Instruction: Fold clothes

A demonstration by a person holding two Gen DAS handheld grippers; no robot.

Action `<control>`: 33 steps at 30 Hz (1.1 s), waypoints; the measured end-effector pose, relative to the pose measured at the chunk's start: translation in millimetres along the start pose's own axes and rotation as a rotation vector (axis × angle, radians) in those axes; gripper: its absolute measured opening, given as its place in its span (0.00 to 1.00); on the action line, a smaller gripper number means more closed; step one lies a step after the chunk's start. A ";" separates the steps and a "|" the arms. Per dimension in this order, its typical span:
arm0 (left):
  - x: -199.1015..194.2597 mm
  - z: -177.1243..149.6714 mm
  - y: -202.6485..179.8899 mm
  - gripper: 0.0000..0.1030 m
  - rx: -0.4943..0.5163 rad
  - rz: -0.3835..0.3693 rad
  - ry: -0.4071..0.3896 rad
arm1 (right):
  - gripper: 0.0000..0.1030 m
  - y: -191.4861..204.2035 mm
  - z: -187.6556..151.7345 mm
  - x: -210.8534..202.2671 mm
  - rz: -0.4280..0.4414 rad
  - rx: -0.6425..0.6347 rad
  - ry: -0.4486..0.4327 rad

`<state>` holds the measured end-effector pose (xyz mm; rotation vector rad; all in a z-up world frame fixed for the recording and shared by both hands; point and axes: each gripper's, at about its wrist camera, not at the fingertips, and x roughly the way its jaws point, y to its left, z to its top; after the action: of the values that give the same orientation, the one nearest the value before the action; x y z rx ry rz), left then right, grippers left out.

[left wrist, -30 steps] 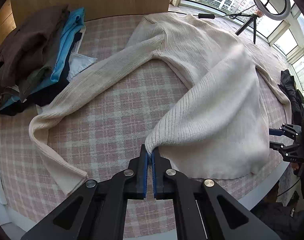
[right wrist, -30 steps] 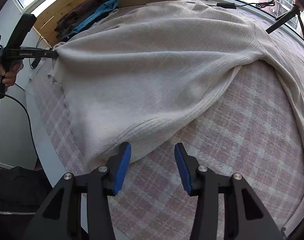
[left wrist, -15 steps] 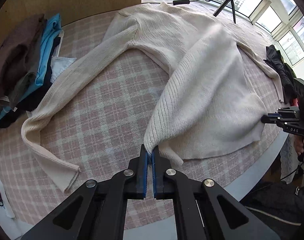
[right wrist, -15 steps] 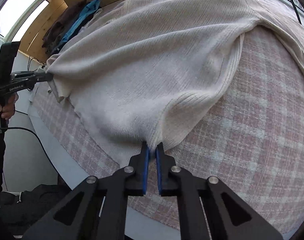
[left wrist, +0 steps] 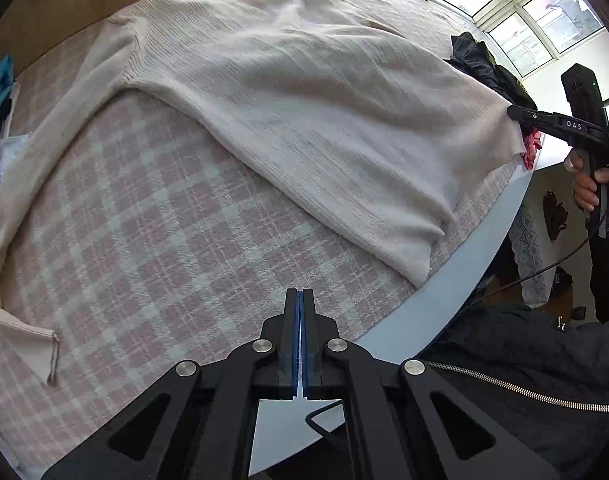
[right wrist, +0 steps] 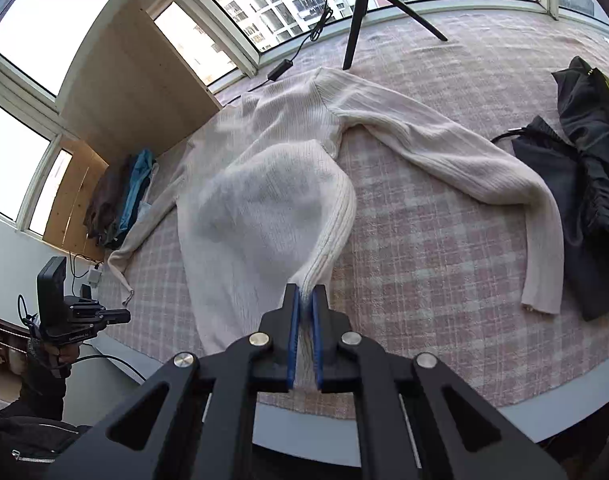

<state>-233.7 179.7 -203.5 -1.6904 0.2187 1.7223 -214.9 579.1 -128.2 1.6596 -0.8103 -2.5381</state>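
A cream knit sweater (left wrist: pixel 304 92) lies spread on the pink plaid table cover (left wrist: pixel 164 240), sleeves out to both sides. My left gripper (left wrist: pixel 300 294) is shut with nothing between its fingers, near the table's front edge. The sweater's near hem corner (left wrist: pixel 418 272) lies a little ahead and to the right of it. My right gripper (right wrist: pixel 304 296) is shut on the other hem corner and holds it raised, so the sweater body (right wrist: pixel 264 208) billows up. The left wrist view shows the right gripper (left wrist: pixel 512 111) at the far right. The right wrist view shows the left gripper (right wrist: pixel 126 315) off the table's left edge.
A pile of brown and blue clothes (right wrist: pixel 120 200) sits at the far left by a wooden panel. A black garment (right wrist: pixel 584 184) lies at the right beyond the sleeve. A tripod (right wrist: pixel 360 12) stands at the back. The rounded table edge (left wrist: pixel 444 312) is close in front.
My left gripper has let go of its hem corner and drawn back toward the table edge. My right gripper went from open to shut on the other corner and lifted it.
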 end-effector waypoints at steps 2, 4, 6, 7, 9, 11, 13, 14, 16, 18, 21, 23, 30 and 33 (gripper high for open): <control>18.0 -0.7 -16.0 0.00 -0.013 -0.054 0.018 | 0.06 -13.6 3.1 14.2 -0.014 0.022 0.029; 29.2 -2.3 -36.3 0.02 -0.010 -0.086 0.030 | 0.06 -25.5 9.5 20.0 -0.054 0.023 0.047; 39.5 -4.4 -56.9 0.10 -0.004 -0.114 0.040 | 0.06 -32.8 16.7 21.8 -0.097 -0.008 0.060; 44.5 -5.1 -64.7 0.17 -0.017 -0.123 0.044 | 0.06 -36.1 20.2 22.6 -0.118 -0.025 0.066; 55.1 -6.1 -75.4 0.23 -0.064 -0.132 0.048 | 0.06 -41.5 24.1 24.9 -0.108 -0.048 0.081; 67.0 -6.8 -81.3 0.23 -0.123 -0.133 0.045 | 0.06 -46.4 26.8 28.3 -0.097 -0.073 0.098; 78.5 -5.4 -85.1 0.23 -0.180 -0.117 0.043 | 0.06 -51.4 28.3 34.5 -0.094 -0.100 0.120; 83.7 -4.9 -87.0 0.24 -0.203 -0.104 0.042 | 0.06 -54.1 29.1 37.2 -0.087 -0.110 0.131; 89.7 -4.9 -91.3 0.22 -0.237 -0.065 0.020 | 0.06 -59.1 30.6 40.6 -0.069 -0.129 0.146; 90.4 -4.6 -92.9 0.20 -0.283 -0.039 -0.014 | 0.06 -63.1 31.7 43.4 -0.052 -0.153 0.160; 85.5 -4.5 -96.3 0.02 -0.328 -0.016 -0.068 | 0.07 -70.0 33.8 48.1 -0.029 -0.171 0.182; 74.1 -5.3 -99.2 0.02 -0.336 -0.002 -0.103 | 0.08 -74.3 33.2 51.7 -0.011 -0.183 0.205; 30.1 -9.7 -86.7 0.02 -0.332 0.060 -0.157 | 0.29 -82.7 10.7 55.2 0.022 -0.217 0.226; 16.4 -10.4 -79.7 0.02 -0.323 0.083 -0.164 | 0.32 -77.5 -5.7 62.5 -0.006 -0.265 0.229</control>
<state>-177.6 238.5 -192.6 -1.7713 -0.0705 2.0341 -216.6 626.8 -215.8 1.8161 -0.4321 -2.2787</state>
